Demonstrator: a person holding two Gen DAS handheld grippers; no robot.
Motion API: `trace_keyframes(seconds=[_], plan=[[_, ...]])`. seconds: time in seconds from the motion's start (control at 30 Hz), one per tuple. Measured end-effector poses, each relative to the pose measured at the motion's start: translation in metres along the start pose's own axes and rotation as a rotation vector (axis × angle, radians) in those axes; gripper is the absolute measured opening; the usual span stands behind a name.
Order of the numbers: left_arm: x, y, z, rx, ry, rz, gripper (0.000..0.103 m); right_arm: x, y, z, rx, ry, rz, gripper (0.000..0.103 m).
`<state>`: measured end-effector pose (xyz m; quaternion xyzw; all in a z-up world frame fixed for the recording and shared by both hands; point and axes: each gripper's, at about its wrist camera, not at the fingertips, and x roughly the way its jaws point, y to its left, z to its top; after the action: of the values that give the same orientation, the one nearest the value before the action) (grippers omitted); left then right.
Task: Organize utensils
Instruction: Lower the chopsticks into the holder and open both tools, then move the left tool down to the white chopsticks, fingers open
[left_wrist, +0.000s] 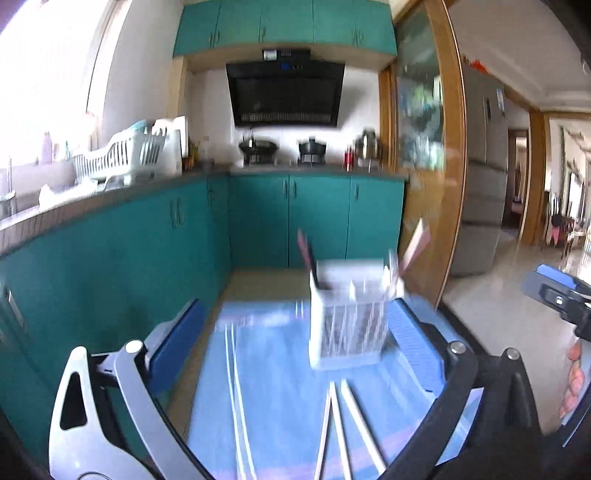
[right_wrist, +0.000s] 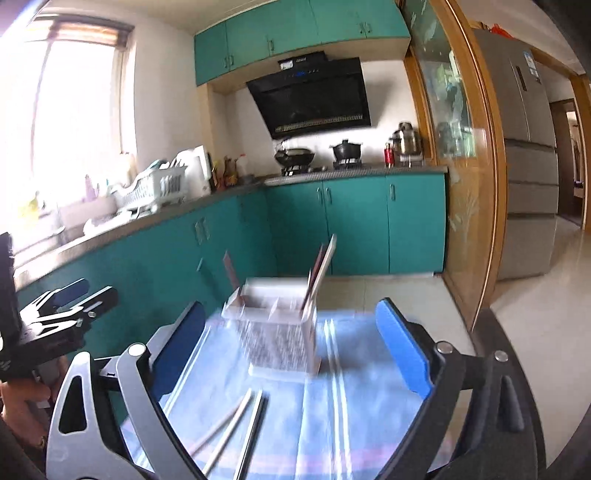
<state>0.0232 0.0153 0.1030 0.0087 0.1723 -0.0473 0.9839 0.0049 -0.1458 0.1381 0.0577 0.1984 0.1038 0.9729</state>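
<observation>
Both grippers stand wide and empty: left gripper (left_wrist: 295, 332) and right gripper (right_wrist: 291, 343), blue pads well apart, hovering over the pale blue table cover (right_wrist: 369, 424). We judge the step as approach, nothing yet picked. Task items: white slatted plastic utensil holder (left_wrist: 347, 325), a few sticks already upright inside; loose pale chopsticks (left_wrist: 343, 424) lie flat on the cover near it. Frames blurred. Next move, we judge: lower onto one chopstick, pinch, lift, drop into a compartment.
</observation>
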Motion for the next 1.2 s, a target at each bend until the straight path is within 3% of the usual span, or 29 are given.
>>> trace_keyframes(seconds=[0.2,0.37,0.57,0.93,1.0,1.07,1.2], plan=[[0.006,-0.010,-0.089,-0.047,0.174,0.035,0.098,-0.010,0.005,-0.080,0.030,0.067,-0.005,0.095],[0.009,-0.019,-0.120,0.003,0.206,0.073,0.098,-0.005,0.001,-0.124,-0.001,0.038,-0.047,0.095],[0.014,-0.023,-0.127,-0.004,0.266,-0.008,0.093,0.002,-0.008,-0.144,0.028,0.086,-0.022,0.095],[0.024,-0.026,-0.132,0.010,0.316,-0.024,0.088,0.000,-0.005,-0.146,0.011,0.107,0.002,0.095],[0.031,-0.027,-0.131,0.034,0.350,-0.036,0.085,0.000,-0.005,-0.145,0.012,0.105,0.006,0.095],[0.041,-0.025,-0.128,0.051,0.391,-0.027,0.070,0.001,-0.006,-0.145,0.012,0.108,0.005,0.095],[0.068,-0.016,-0.116,0.052,0.470,-0.018,0.067,0.006,-0.006,-0.145,0.019,0.132,0.018,0.095]])
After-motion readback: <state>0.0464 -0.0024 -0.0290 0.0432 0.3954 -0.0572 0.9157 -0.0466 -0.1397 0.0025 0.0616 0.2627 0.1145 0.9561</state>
